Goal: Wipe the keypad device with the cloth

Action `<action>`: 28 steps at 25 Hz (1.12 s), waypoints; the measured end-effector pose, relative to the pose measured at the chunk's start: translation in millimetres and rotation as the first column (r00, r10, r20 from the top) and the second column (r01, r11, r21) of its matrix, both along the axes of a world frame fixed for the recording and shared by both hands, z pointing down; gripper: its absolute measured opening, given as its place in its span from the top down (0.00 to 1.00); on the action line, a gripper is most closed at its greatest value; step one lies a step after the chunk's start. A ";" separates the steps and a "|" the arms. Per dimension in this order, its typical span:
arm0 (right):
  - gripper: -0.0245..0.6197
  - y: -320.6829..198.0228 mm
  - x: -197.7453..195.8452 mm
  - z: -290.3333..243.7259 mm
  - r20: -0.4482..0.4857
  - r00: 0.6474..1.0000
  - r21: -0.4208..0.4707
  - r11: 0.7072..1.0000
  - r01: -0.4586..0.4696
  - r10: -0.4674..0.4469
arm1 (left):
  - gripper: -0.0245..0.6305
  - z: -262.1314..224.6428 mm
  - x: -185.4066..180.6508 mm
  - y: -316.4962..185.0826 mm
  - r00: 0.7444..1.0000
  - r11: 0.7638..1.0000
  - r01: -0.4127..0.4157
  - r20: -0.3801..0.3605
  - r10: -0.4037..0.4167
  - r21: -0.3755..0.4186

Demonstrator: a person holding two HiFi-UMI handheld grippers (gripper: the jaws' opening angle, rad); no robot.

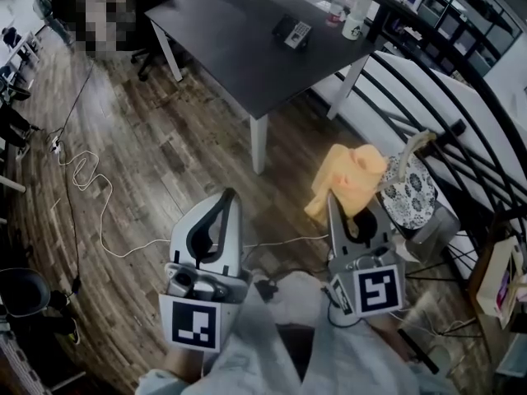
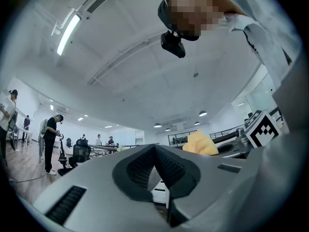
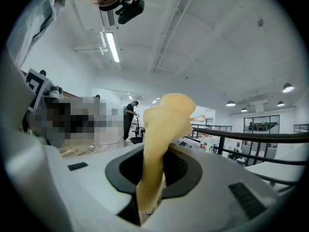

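You are holding the right gripper (image 3: 150, 178) with its jaws pinching the yellow cloth (image 3: 164, 124). The cloth is rising out from between the jaws and bunching loosely beyond their tips. You are holding the left gripper (image 2: 154, 151) just to the left of the right one. Its jaws are pressed together with nothing between them. Both grippers are hanging over the wood floor (image 1: 140, 163). The keypad device (image 1: 293, 32) is lying well ahead of both sets of tips, on the dark table (image 1: 222, 39), and is sitting well apart from the cloth. A patterned stool (image 1: 409, 192) is standing just to the right of the right gripper. A white cable (image 1: 90, 188) is trailing across the floor to the left of the left gripper.
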State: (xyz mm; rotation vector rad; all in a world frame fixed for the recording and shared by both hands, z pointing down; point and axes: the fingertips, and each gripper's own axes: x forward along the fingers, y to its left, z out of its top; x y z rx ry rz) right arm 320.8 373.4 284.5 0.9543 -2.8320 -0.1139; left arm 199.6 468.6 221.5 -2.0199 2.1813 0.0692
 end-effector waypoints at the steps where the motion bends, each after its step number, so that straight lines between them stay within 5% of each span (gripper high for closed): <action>1: 0.85 1.9 -2.1 0.4 0.001 1.000 -0.001 1.000 -0.005 0.005 | 0.94 0.4 -3.4 2.9 1.000 1.000 0.001 0.000 -0.001 0.000; 28: 0.85 40.1 -33.3 -6.5 0.010 0.999 0.042 0.999 0.031 -0.031 | 0.94 -7.1 -32.6 60.7 0.997 0.996 0.067 0.025 -0.069 0.062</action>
